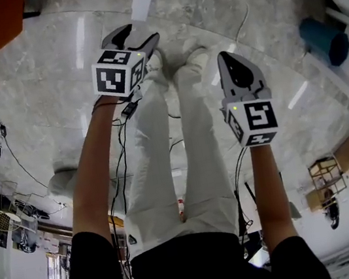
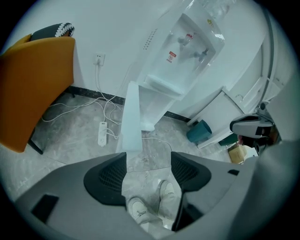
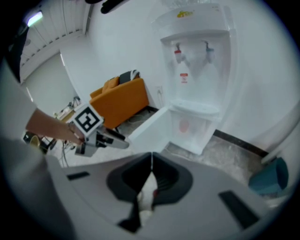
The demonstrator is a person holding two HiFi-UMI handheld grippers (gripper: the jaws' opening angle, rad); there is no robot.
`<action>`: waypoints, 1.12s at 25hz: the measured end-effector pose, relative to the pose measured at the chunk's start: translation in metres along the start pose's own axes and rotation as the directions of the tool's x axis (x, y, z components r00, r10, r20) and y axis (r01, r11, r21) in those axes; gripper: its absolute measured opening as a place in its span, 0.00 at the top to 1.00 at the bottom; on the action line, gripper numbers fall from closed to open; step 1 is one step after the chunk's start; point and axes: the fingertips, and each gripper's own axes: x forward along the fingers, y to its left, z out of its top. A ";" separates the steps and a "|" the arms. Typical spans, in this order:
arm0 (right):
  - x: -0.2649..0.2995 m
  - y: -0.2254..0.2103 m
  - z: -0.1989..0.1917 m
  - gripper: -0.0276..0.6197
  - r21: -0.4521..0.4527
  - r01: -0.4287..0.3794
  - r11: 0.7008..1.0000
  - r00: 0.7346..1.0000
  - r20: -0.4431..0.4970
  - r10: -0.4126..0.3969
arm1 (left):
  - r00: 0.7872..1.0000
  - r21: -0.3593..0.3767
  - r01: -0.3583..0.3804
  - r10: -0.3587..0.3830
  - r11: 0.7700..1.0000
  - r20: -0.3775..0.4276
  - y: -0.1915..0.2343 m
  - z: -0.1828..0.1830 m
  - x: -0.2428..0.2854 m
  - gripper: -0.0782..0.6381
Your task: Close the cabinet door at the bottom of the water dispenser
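Left gripper view: the jaws of the left gripper stand spread with nothing between them; floor and the person's shoes show through the gap. The water dispenser stands against the wall ahead. Its bottom cabinet door is open, swung out from the dispenser's base and seen nearly edge-on. Right gripper view: the jaws of the right gripper are pressed together, empty. An orange chair sits left of the dispenser, a teal bin to its right.

The person wears a black top, pale trousers (white shoes).
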 end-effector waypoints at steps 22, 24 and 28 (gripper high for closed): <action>0.007 -0.011 -0.015 0.90 -0.019 0.020 1.000 1.000 -0.014 -0.020 | 0.998 0.044 -0.025 0.028 0.999 -0.056 0.011 0.012 0.033 0.47; 0.006 -0.013 -0.018 0.90 -0.017 0.023 1.000 0.999 -0.022 -0.023 | 0.997 0.047 -0.017 0.020 0.999 -0.069 0.007 0.011 0.035 0.47; 0.003 -0.019 -0.017 0.90 -0.016 0.031 0.999 0.999 -0.017 -0.032 | 0.995 0.049 -0.001 0.006 0.999 -0.104 0.000 0.009 0.038 0.47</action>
